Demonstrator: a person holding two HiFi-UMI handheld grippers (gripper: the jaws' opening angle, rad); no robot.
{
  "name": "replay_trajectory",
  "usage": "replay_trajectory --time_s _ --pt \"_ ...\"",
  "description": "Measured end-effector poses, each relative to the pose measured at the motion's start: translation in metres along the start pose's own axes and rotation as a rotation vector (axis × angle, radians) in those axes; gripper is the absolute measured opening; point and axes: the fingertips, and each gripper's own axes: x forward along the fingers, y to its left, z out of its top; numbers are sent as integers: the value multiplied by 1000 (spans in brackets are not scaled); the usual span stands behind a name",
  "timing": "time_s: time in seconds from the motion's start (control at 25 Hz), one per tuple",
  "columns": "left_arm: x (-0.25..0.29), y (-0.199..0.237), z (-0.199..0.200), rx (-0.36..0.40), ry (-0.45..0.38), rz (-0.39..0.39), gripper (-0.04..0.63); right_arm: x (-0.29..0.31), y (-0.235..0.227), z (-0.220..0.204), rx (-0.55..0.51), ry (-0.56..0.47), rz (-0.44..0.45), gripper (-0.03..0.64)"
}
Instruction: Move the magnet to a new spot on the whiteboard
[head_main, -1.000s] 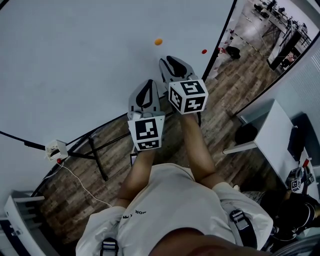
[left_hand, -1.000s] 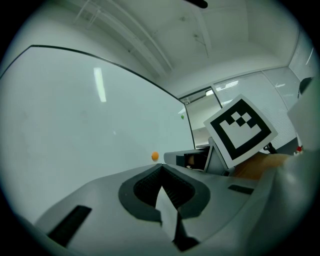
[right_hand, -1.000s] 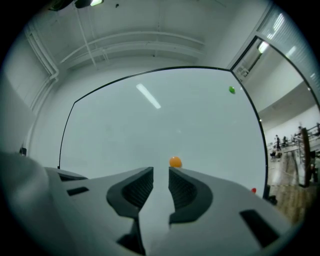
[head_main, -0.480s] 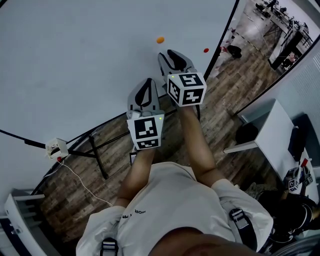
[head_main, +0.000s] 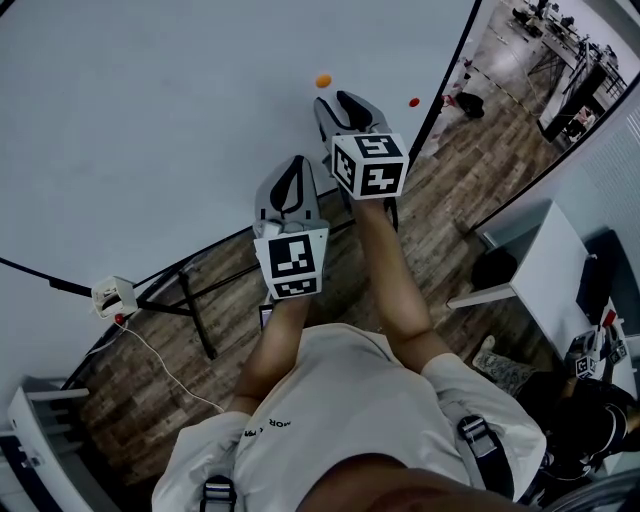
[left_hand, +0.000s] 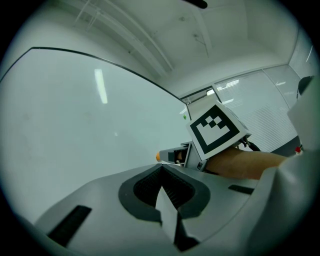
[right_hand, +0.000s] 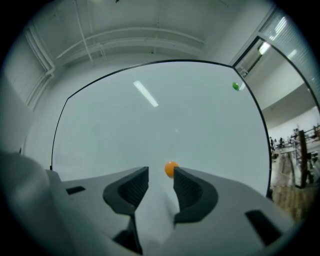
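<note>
1. The orange magnet (right_hand: 171, 168) is seen stuck on the whiteboard (right_hand: 150, 130), well apart from a second small magnet (right_hand: 235, 86) near the board's right edge.
2. The right tool (right_hand: 161, 172) is held released: its jaws have just been opening, and nothing is caught between them. The orange magnet is found just ahead of the tips, off-centre towards the right-hand jaw. Whether it is touched by that jaw cannot be told.
3. The left tool (left_hand: 161, 172) is kept clenched on nothing, lower and to the left of the right one in the head view, where it plays no part.
4. The step in hand is judged to be the approach for the pick-up, so nothing of the move is done yet.
5. Because the magnet is not centred in the gap, it could be struck by one pad first if the jaws were closed now. It would then be slid along the board or flicked off it.
6. A small rounded piece may be squeezed out from between the pads if it is gripped near its edge only.
7. If the magnet were dropped, it would be lost to the wooden floor (head_main: 440, 230) below.
8. The board could be scraped by the jaw tips if the tool were pushed in too far.
</note>
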Motion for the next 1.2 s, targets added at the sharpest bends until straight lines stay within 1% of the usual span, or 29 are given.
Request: replay_trajectory --time_s 0.2,0.64,1.2 --pt "0 1 0 7 3 11 0 7 -7 -1 -5 7 -9 161" --pt "0 2 8 15 -4 10 2 21 -16 2 -18 19 -23 160" --pt "8 10 2 10 5 16 2 42 -24 -6 -14 51 -37 160"
